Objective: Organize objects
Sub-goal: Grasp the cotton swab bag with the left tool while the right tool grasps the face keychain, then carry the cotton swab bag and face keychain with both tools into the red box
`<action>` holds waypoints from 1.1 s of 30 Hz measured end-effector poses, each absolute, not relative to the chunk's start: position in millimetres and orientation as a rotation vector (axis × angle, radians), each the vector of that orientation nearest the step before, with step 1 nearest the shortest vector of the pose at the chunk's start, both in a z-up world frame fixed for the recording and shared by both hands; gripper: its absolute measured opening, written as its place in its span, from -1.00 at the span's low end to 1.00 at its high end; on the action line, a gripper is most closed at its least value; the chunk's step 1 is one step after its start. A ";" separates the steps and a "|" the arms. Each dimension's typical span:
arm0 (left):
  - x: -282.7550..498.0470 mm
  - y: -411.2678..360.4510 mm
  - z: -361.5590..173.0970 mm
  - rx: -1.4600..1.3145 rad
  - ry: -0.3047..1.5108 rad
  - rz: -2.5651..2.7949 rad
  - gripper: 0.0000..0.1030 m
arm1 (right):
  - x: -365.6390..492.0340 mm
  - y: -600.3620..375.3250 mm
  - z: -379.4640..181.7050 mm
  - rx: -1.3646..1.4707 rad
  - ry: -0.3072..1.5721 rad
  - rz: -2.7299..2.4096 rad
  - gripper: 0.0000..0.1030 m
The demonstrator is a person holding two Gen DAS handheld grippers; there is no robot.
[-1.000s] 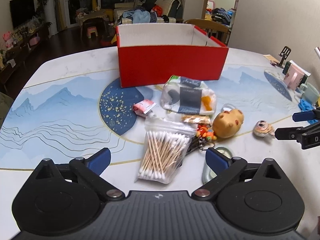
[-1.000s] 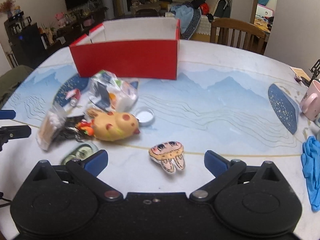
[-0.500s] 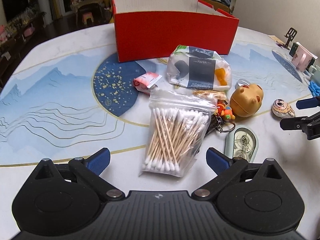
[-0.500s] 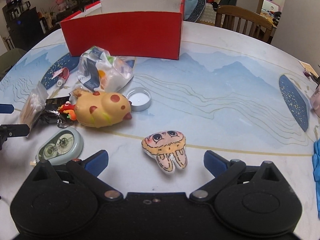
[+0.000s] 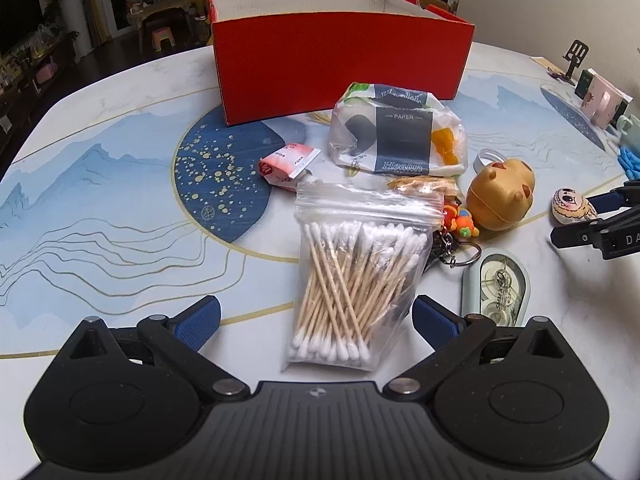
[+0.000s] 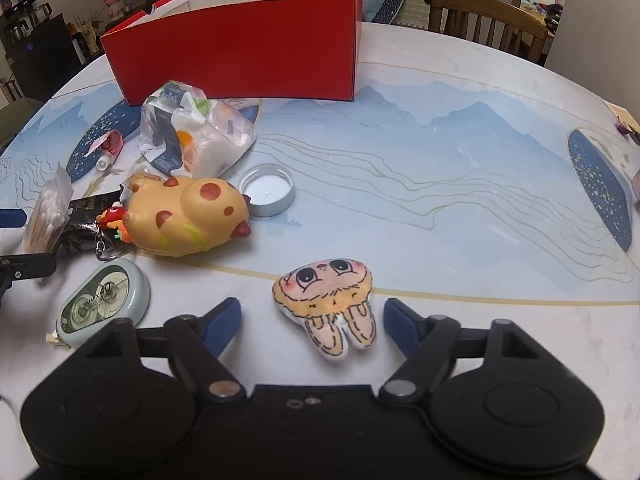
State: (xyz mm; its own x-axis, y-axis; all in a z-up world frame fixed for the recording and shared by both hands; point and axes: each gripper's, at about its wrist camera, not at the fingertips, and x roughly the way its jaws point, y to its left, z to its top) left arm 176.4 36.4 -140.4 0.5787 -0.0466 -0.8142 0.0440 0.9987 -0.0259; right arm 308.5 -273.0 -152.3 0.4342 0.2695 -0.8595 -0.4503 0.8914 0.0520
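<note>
My left gripper (image 5: 316, 318) is open, its blue pads on either side of the near end of a clear bag of cotton swabs (image 5: 356, 276) lying on the table. My right gripper (image 6: 313, 316) is open around a small plush rabbit face (image 6: 328, 304), also seen in the left wrist view (image 5: 572, 206). A red open box (image 5: 340, 60) stands behind the pile, also in the right wrist view (image 6: 240, 56). Between lie a tissue pack (image 5: 398, 134), a yellow spotted toy (image 6: 186, 216), a keychain (image 5: 458, 236), a correction tape (image 6: 104, 300) and a small red sachet (image 5: 286, 164).
A round metal lid (image 6: 267, 195) lies by the yellow toy. Mugs and a pink box (image 5: 602, 102) stand at the table's right edge, with a blue cloth (image 5: 630, 158). A wooden chair (image 6: 488, 20) stands behind the table. The table has open surface on the left (image 5: 100, 220).
Both grippers have moved forward and lower. The swab bag now sits between my left pads and the plush rabbit between my right pads. Nothing has been grasped.
</note>
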 end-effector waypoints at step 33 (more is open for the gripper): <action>149.2 36.5 -95.3 -0.158 0.884 -0.062 -0.31 | 286.8 -266.0 -93.8 -0.122 0.928 0.512 -0.21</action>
